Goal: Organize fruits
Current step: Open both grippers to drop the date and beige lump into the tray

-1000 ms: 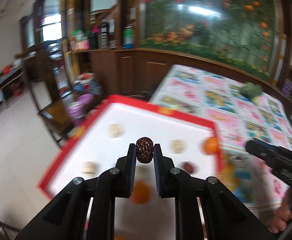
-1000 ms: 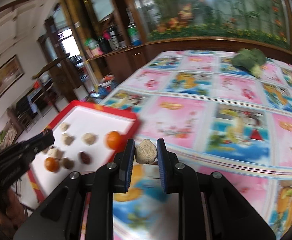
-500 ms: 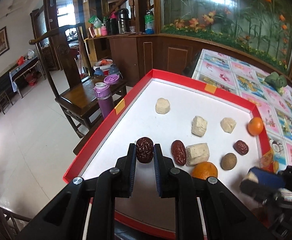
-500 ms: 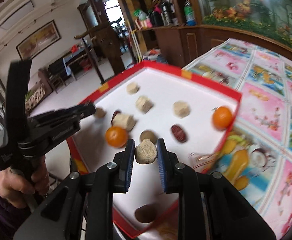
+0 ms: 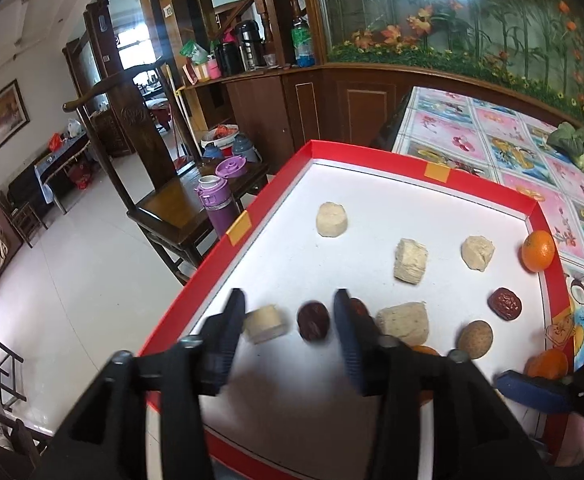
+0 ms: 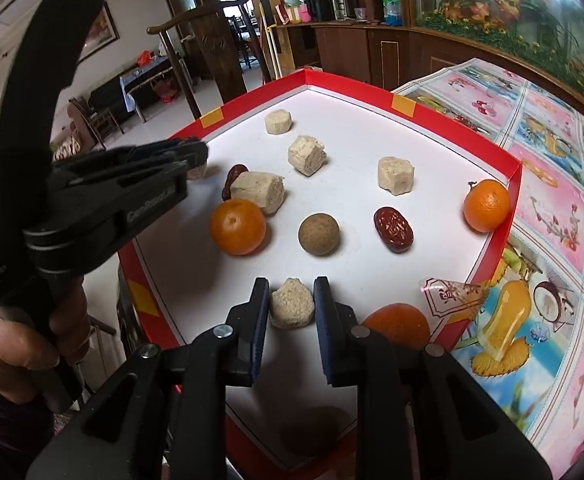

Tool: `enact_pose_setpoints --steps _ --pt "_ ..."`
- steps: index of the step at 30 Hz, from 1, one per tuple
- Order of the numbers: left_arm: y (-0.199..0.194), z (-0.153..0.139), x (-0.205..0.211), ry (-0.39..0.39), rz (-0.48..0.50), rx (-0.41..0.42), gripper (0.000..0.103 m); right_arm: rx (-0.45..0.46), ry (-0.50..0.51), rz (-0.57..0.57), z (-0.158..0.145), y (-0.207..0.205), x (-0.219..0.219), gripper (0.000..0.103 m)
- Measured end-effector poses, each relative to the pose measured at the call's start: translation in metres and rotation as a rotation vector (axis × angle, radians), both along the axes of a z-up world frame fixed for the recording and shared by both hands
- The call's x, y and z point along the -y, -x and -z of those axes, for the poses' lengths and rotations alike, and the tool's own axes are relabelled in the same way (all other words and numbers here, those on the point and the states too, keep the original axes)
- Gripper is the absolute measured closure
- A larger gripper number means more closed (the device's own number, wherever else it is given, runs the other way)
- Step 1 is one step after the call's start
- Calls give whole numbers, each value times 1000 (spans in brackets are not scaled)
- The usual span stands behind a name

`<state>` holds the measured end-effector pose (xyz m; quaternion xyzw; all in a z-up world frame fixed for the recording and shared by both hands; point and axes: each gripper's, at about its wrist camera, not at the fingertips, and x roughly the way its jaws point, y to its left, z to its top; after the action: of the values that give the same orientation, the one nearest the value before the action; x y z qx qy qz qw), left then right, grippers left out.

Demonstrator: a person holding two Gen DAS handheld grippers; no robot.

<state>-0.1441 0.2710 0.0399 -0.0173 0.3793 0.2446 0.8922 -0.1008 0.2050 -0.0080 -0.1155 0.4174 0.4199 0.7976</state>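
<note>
**Just released: a date lies loose between the left jaws**

Over the red-rimmed tray [image 5: 488, 188], the left hand-held gripper [image 5: 290, 314] has just been opening; its jaws now stand spread, and the dark red date [image 5: 313, 320] lies between them on the white floor, touching neither pad. A pale round cake piece [image 5: 265, 323] sits just beside the date, near the left finger. The right hand-held gripper [image 6: 291, 307] is pressed together on a tan crumbly piece [image 6: 291, 307], low over the tray's near edge. Ahead of it lie a brown ball [image 6: 318, 234], another date [image 6: 393, 229] and an orange [image 6: 237, 226]; a second orange [image 6: 486, 205] rests against the far rim. The tray sits at the end of the patterned tabletop [image 6: 552, 216].
</note>
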Motion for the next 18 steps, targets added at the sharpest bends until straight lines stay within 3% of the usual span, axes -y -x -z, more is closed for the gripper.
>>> enact_pose_setpoints --steps 3,6,9,14,15,16,18 --pt "3 -10 4 -11 0 31 51 -24 -12 -3 -4 0 5 68" --pt "5 -35 19 -16 29 113 33 0 -71 14 -21 2 23 57" --pt "0 -62 49 -2 104 195 29 45 -121 45 -41 2 49 54" --pt "-7 -114 126 60 306 339 17 162 -146 202 -82 0 120 53" --pt "-5 -124 145 53 341 373 6 195 -143 249 -92 2 141 52" --pt "-2 -131 161 48 370 401 0 225 -139 297 -100 5 160 48" --pt "5 -144 192 55 443 450 0 295 -147 413 -117 12 204 39"
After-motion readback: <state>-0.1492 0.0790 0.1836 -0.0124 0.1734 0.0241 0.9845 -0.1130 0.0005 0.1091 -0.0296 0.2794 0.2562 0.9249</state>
